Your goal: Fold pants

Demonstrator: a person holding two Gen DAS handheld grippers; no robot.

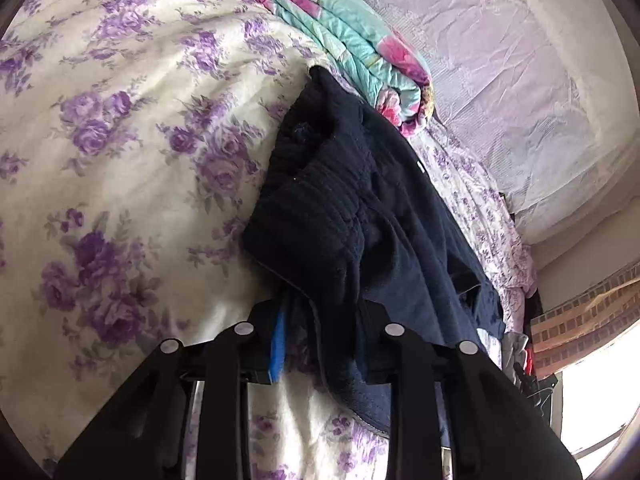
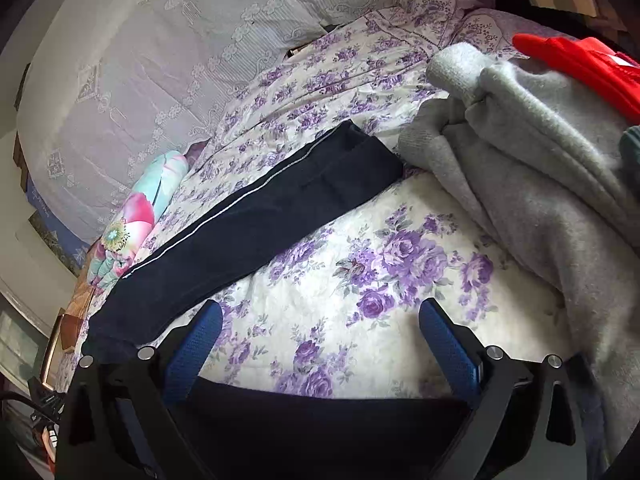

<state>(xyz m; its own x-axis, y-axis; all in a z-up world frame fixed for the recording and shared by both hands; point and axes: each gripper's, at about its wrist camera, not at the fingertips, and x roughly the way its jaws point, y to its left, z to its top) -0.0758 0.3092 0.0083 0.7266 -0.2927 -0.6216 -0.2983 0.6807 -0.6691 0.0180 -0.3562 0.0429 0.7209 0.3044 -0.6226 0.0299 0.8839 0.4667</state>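
1. Left gripper (image 1: 320,344) is clamped on a bunched fold of the navy pants (image 1: 360,208); dark cloth fills the gap between its jaws, with one blue pad (image 1: 277,344) showing beside it.
2. From that gripper the navy pants run away up the left wrist view toward the rolled floral quilt (image 1: 360,48), the ribbed waistband part heaped just ahead of the jaws.
3. In the right wrist view one pant leg (image 2: 256,216) lies flat as a long band with a pale side stripe, its long axis slanting from lower left to upper right across the bed (image 2: 360,280).
4. Right gripper (image 2: 320,344) has its jaws wide apart and holds nothing; the leg lies ahead and to its left, near but not touching.
5. My reading: the right gripper is the free one for the far end of the leg, and it would have to travel along that slant.
6. Grey sweatshirt (image 2: 540,168) and a red garment (image 2: 580,60) lie to the right, apart from the leg.
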